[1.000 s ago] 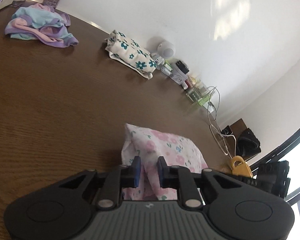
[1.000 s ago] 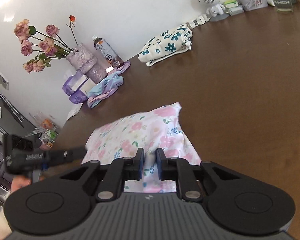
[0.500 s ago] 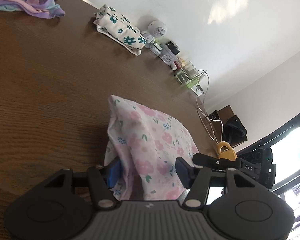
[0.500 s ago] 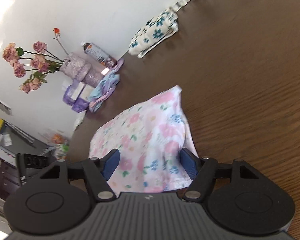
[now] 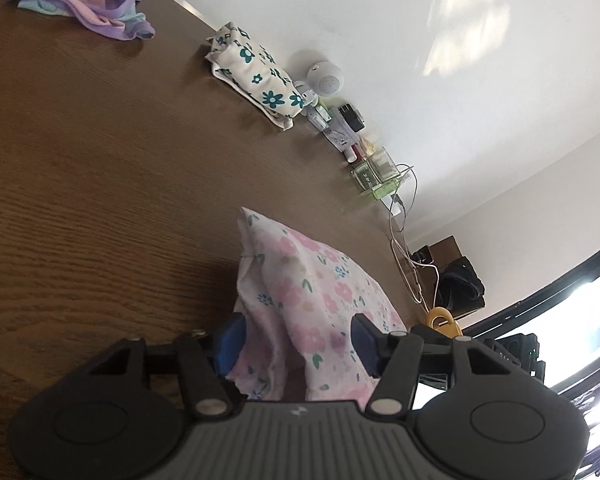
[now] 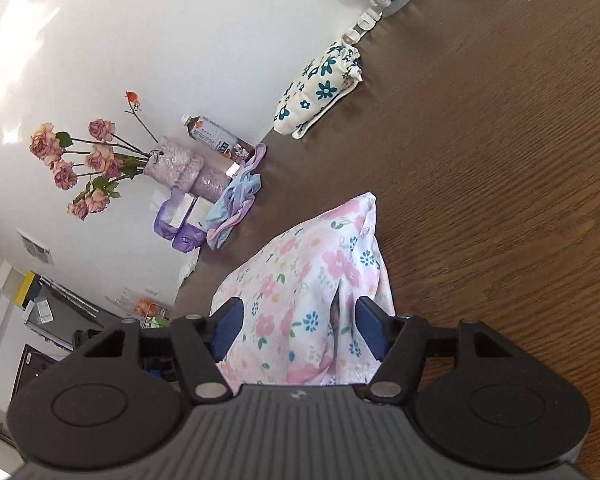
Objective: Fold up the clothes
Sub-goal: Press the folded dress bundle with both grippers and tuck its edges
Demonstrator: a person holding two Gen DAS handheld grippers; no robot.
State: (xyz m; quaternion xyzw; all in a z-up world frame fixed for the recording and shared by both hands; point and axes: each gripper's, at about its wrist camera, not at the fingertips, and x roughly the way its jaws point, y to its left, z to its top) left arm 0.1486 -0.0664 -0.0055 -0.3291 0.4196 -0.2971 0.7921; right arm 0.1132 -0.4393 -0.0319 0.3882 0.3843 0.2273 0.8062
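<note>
Pink-flowered cloth, a folded garment [image 5: 312, 300], lies on the brown wooden table [image 5: 100, 184] right in front of both my claws. Its long axis runs away from me, and its far end narrows to a corner that points toward the wall; in the right wrist view that corner [image 6: 370, 200] aims toward the cream cloth with teal flowers [image 6: 320, 92], though well apart from it.

My left claw [image 5: 298, 342] stands spread wide, one blue pad on each side of the garment's near end. The fabric bunches up between the fingers, but I cannot tell whether either pad touches it. My right claw [image 6: 300, 326] is likewise spread, with the near edge of the garment lying between its blue pads; a dark fold opening shows just beside the right-hand finger.

Further off on the table, a crumpled heap of blue, pink and purple cloth [image 5: 84, 4] sits near the far edge. The cream cloth [image 5: 256, 72] lies folded by the wall, next to a small round white device [image 5: 326, 78] and a cluster of little containers. In the right wrist view a vase of faded pink roses [image 6: 100, 164] stands against the wall beside a drink bottle [image 6: 216, 140] and purple packets.
</note>
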